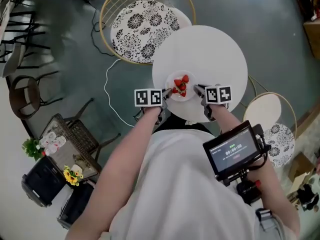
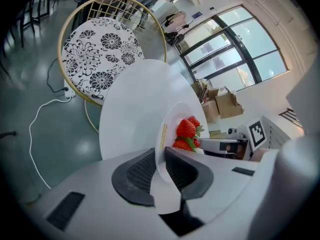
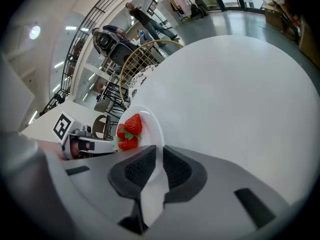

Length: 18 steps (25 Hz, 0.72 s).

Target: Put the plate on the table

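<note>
Far left, a white cable point(image 1: 105, 86) loops on the floor beside the chair with the flowered cushion point(image 1: 142, 24). Now my left gripper point(image 2: 161, 166): its jaws are pinched on the left rim of the plate point(image 1: 173, 78), the thin white edge caught between the black pads point(image 2: 137, 174). The plate is over the near part of the round white table point(image 1: 210, 49), with strawberries point(image 1: 181, 86) piled in its middle; I can't tell if its base touches the tabletop. My right gripper point(image 3: 157, 165) bites the opposite rim, jaws pressed onto it too. Further right, a second cushioned chair point(image 1: 272, 121) stands just beside the table.
</note>
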Tool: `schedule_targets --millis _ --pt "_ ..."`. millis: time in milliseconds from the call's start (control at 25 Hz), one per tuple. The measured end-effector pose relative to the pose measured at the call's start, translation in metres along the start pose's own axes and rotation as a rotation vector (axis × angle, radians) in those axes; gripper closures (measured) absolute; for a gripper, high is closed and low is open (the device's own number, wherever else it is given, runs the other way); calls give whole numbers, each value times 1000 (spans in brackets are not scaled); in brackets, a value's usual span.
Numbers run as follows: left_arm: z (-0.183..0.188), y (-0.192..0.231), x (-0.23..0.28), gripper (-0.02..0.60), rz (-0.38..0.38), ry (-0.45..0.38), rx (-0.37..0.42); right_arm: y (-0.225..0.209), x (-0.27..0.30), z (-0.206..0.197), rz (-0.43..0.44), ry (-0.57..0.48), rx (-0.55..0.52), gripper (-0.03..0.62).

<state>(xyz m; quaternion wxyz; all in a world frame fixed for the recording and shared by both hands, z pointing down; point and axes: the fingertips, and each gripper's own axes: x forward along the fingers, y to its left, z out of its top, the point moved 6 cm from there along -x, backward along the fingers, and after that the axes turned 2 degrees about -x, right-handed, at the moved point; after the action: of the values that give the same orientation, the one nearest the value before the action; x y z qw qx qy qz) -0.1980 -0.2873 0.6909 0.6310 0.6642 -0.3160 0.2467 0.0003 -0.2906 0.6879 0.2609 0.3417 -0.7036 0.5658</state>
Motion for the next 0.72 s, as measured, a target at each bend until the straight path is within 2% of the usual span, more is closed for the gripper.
schedule_targets --millis 320,560,720 --pt "34 33 27 531 71 70 43 -18 40 24 -23 -4 -12 569" --pt "40 34 28 527 97 105 44 -19 47 32 -40 9 -37 569" --pt "47 27 26 521 154 112 95 -19 46 39 -49 6 -60 568"
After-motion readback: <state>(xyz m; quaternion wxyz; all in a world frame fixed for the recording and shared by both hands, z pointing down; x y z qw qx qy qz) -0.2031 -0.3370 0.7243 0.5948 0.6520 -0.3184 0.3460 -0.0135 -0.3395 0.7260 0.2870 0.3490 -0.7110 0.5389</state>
